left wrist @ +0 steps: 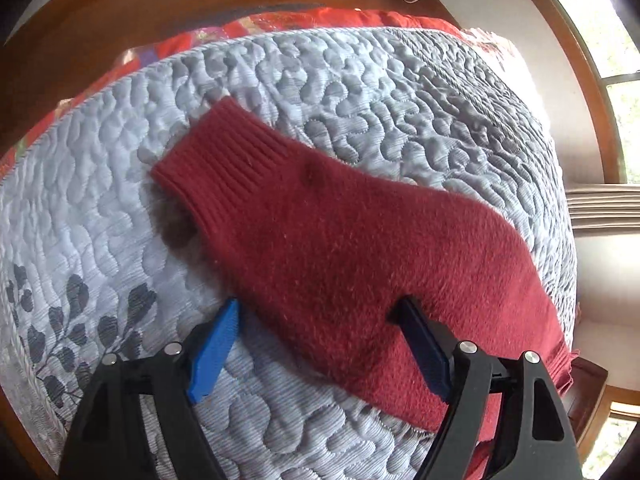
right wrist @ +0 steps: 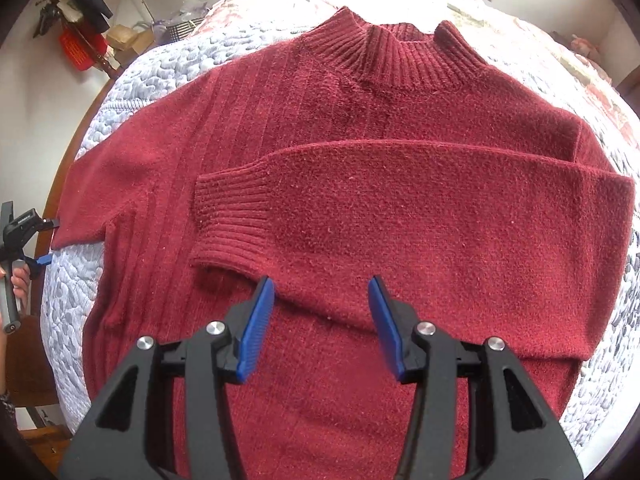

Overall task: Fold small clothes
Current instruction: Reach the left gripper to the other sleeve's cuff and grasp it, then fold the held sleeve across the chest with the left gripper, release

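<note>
A dark red sweater (right wrist: 360, 128) lay flat on the bed, its ribbed neck at the far end. One sleeve (right wrist: 400, 200) was folded across its front, cuff lying on the body. The other sleeve (left wrist: 304, 224) stretched out sideways, flat on the quilt.

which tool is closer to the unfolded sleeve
Left. The left tool is open right at the unfolded sleeve, one finger on it. The right tool hangs over the folded sleeve.
</note>
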`<state>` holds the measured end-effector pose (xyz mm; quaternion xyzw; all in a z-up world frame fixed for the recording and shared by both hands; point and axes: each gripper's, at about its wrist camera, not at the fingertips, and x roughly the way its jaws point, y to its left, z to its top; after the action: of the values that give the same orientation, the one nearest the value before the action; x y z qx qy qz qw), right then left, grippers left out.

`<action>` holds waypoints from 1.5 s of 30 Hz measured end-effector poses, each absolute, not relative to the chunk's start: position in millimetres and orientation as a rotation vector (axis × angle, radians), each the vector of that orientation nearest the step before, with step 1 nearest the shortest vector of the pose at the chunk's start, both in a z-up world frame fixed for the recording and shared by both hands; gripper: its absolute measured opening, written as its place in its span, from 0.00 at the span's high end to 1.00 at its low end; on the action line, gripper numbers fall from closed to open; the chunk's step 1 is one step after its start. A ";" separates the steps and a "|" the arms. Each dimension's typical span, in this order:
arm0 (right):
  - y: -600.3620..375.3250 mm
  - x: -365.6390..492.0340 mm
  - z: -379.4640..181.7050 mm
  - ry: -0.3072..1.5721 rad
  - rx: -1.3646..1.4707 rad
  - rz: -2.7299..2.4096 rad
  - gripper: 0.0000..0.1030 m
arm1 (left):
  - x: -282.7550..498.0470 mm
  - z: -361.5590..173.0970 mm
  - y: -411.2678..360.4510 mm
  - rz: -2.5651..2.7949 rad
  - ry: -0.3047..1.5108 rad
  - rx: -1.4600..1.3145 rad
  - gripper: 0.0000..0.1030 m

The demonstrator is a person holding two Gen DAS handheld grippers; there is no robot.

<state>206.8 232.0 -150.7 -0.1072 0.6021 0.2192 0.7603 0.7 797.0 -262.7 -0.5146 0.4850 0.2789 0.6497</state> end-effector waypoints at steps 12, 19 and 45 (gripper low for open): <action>241.4 207.0 -157.4 1.316 -0.251 0.461 0.51 | 14.6 -250.0 808.0 0.671 1.047 -1.090 0.79; 224.3 200.9 -146.8 1.285 -0.258 0.453 0.49 | 34.9 -194.3 778.8 0.707 0.954 -0.836 0.91; 122.5 199.2 -144.1 1.275 -0.161 0.367 0.47 | 174.4 -128.1 471.5 0.061 0.868 -0.357 0.97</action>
<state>199.2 122.5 -144.1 -0.0748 0.5911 0.1702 0.7849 174.4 471.5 -128.1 -0.1719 0.4182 0.0294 0.8914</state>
